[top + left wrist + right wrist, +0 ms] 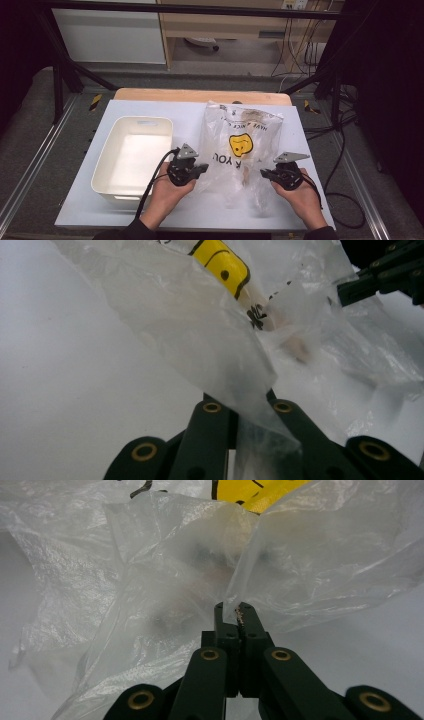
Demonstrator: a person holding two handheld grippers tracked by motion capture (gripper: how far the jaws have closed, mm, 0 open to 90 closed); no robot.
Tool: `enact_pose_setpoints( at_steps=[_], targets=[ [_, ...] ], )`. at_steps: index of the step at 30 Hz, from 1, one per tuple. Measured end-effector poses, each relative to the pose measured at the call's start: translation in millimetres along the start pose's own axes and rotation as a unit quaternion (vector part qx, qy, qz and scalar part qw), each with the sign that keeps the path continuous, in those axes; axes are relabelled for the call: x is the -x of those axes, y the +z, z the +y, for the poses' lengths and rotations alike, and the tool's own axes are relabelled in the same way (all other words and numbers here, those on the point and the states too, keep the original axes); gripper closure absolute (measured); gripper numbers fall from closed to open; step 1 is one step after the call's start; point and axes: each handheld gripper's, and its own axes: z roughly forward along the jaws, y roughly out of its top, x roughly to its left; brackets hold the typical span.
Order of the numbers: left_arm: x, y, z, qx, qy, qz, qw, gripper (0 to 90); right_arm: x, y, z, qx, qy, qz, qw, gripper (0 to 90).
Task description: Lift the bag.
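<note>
Plastic bag [244,145] lies on the tabletop [190,112] right of a white bin [131,152] in the high view, its near edges held by the left gripper [186,170] and right gripper [282,175]; readable print: "YOU", "HAVE A NICE DAY", a yellow smiley. Left gripper view: film drapes over the fingers, pinching it, I judge; thin plastic could slip free. Right gripper view: fingers [248,622] pressed together on a fold; pulling apart hard might tear it or spill the blurred contents

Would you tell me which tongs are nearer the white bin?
Left. The left tongs sit just beside the white bin; the right tongs are beyond the plastic bag.
</note>
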Motion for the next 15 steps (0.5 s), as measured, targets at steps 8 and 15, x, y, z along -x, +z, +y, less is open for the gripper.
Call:
enact_pose_setpoints(
  at_steps=[8, 15],
  targets=[
    [-13.1, -8.9, 12.3, -0.01, -0.001, 0.002, 0.9999, 90.0, -2.7, -2.0, 17.8, 0.006, -0.02, 0.004, 0.9998, 90.0],
    [-23.8, -16.1, 23.7, -0.011, 0.004, 0.011, 0.9999, 90.0, 1.7, -8.7, 34.3, 0.013, -0.027, -0.003, 0.9995, 90.0]
  ],
)
